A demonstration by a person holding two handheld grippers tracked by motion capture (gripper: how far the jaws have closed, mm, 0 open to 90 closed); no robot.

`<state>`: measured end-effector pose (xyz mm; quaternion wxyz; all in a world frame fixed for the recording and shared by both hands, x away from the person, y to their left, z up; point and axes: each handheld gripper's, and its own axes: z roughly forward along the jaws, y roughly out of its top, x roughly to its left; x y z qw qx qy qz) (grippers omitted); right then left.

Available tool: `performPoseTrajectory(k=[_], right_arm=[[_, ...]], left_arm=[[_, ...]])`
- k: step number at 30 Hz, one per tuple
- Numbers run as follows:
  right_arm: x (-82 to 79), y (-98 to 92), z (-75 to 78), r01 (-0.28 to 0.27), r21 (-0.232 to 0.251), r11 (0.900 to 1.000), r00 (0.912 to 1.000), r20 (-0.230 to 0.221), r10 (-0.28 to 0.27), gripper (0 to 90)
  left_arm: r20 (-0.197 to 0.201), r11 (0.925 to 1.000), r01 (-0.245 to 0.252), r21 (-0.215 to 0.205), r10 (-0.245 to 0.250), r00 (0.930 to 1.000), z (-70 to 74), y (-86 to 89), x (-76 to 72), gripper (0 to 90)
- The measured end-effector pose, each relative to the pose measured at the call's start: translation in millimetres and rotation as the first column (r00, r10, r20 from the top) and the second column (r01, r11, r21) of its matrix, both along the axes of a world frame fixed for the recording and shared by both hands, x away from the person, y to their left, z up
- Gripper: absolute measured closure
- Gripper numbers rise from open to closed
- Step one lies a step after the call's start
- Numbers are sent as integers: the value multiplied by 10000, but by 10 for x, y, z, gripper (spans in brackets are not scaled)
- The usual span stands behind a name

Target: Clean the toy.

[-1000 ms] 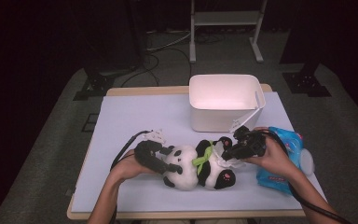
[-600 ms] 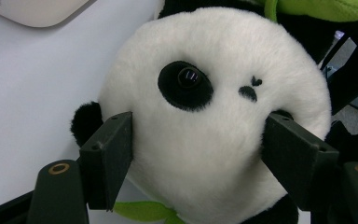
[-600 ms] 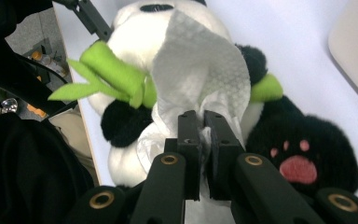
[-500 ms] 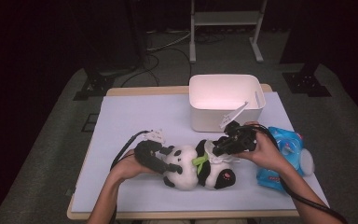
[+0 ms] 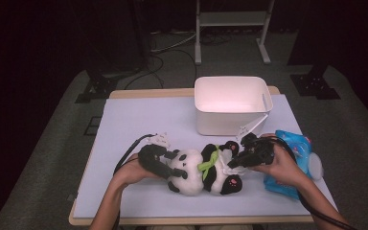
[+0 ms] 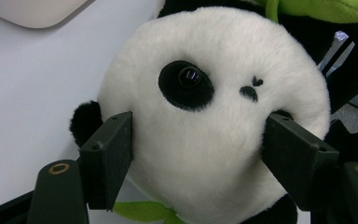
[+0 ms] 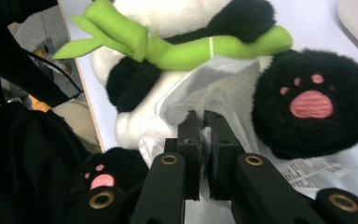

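A panda plush (image 5: pixel 191 170) lies on its back across the front of the table, a green bamboo sprig (image 7: pixel 168 46) over its chest. My left gripper (image 6: pixel 198 154) clamps its white head (image 6: pixel 205 116), one jaw pressed into the fur on each side. In the high view that left gripper (image 5: pixel 175 173) comes in from the left. My right gripper (image 7: pixel 204 126) is shut on a white wipe (image 7: pixel 214 93) that lies crumpled on the panda's belly, between its two black feet with pink paw pads (image 7: pixel 314 102). The right gripper (image 5: pixel 232 163) sits over the panda's lower body.
A blue pack of wipes (image 5: pixel 294 153) lies at the table's right, just behind the right hand. A white bin (image 5: pixel 232 103) stands at the back, right of centre. The white table top (image 5: pixel 139 120) is bare at the left and back left. A printed label (image 7: pixel 307 170) hangs from the plush.
My right gripper has moved left from the blue pack onto the panda's belly, carrying the white wipe. The left gripper has kept its hold on the head.
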<state>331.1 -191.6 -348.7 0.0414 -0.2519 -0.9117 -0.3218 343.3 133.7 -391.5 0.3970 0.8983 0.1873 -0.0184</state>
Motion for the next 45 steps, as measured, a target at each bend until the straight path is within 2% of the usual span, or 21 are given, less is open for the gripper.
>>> performPoseTrajectory(k=[8,12,14,19,20,26,27,29,33,35,39,45], right_arm=[[-74,272,136,-799,-52,9968,9961,371,801,848],[-96,350,126,-1047,-291,9941,9934,430,1059,848],[-123,306,98,-989,-434,9942,9944,326,1003,849],[-133,149,40,-676,-379,9970,9977,78,680,850],[-121,67,10,-436,-296,9986,9990,-52,434,850],[-83,-90,-29,-33,-260,9997,10000,36,34,850],[-43,-149,6,247,-102,9996,9996,164,-245,850],[-7,-178,75,419,38,9991,9985,357,-420,850],[89,-191,276,656,342,9973,9945,798,-681,850],[116,-185,319,671,376,9970,9935,896,-702,850],[242,-17,433,596,252,9979,9926,1048,-619,850],[349,363,395,-31,-243,9997,9954,955,54,850]], left_arm=[[-51,10000,-55,21,56,10000,4,-1,8,263],[-25,10000,-33,45,34,10000,5,-1,6,263],[-29,10000,-71,25,71,10000,6,-6,2,263],[-12,10000,-31,70,32,10000,11,-9,-2,263],[-3,10000,-25,85,25,10000,14,-11,-3,263],[1,10000,-30,90,30,10000,15,-11,-1,263],[9,10000,-1,80,1,10000,14,-11,-3,263],[25,10000,-2,69,2,10000,13,-12,-8,263],[41,9999,4,100,-4,10000,18,-18,-12,264],[39,10000,-8,85,7,10000,19,-20,-16,264],[79,9999,15,125,-16,10000,27,-28,-28,264],[155,9998,63,168,-66,9999,39,-45,-42,264]])
